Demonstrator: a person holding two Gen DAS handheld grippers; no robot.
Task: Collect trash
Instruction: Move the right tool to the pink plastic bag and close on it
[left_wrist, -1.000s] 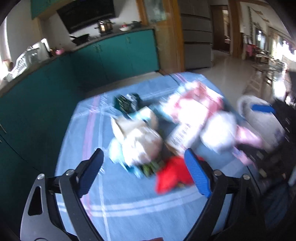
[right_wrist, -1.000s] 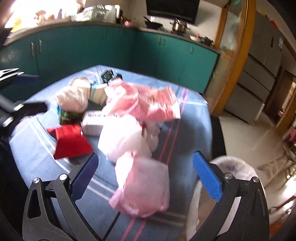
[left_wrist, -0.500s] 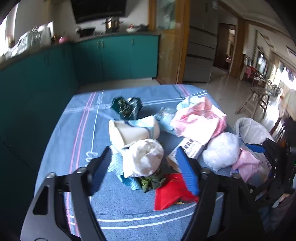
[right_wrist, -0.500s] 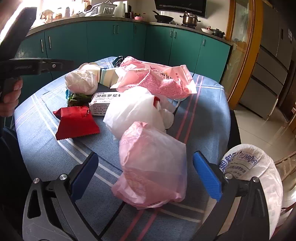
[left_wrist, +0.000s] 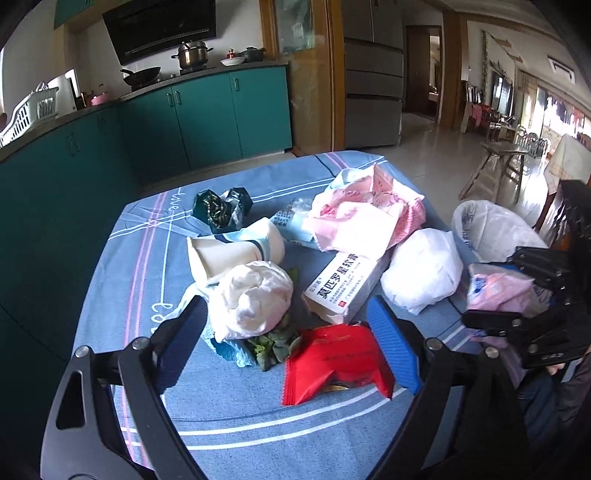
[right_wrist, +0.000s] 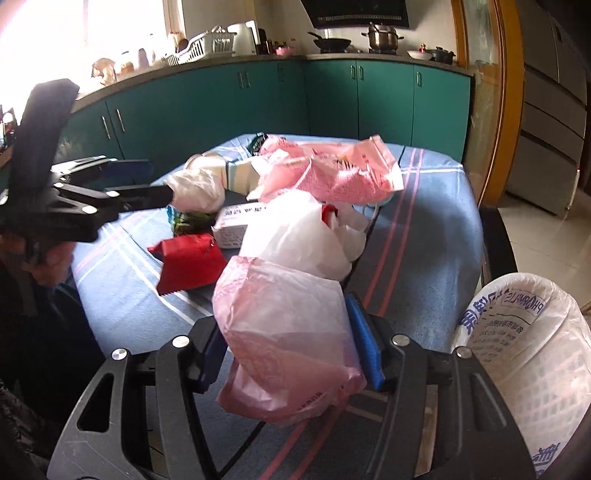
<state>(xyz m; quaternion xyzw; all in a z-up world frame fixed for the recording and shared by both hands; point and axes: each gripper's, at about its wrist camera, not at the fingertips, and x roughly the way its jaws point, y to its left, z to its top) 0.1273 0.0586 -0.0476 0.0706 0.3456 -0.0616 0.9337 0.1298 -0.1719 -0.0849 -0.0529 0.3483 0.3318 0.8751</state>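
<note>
Trash lies piled on a blue-clothed table (left_wrist: 122, 302). My right gripper (right_wrist: 290, 349) is shut on a crumpled pink plastic bag (right_wrist: 284, 332) at the table's near edge; that bag also shows in the left wrist view (left_wrist: 498, 291). My left gripper (left_wrist: 290, 334) is open, its fingers either side of a red wrapper (left_wrist: 332, 363) and a wadded white bag (left_wrist: 255, 299). A white medicine box (left_wrist: 343, 284), a paper cup (left_wrist: 229, 251), a white plastic bag (left_wrist: 421, 273) and a large pink bag (left_wrist: 365, 218) lie behind.
A basket lined with a white printed bag (right_wrist: 524, 354) stands on the floor beside the table, right of my right gripper; it shows in the left wrist view (left_wrist: 487, 225) too. A dark green wrapper (left_wrist: 221, 210) lies at the far side. Teal cabinets (left_wrist: 207, 110) run behind.
My right gripper has closed on the pink plastic bag. My left gripper has moved in lower toward the pile, its fingers now flanking the red wrapper and white wad.
</note>
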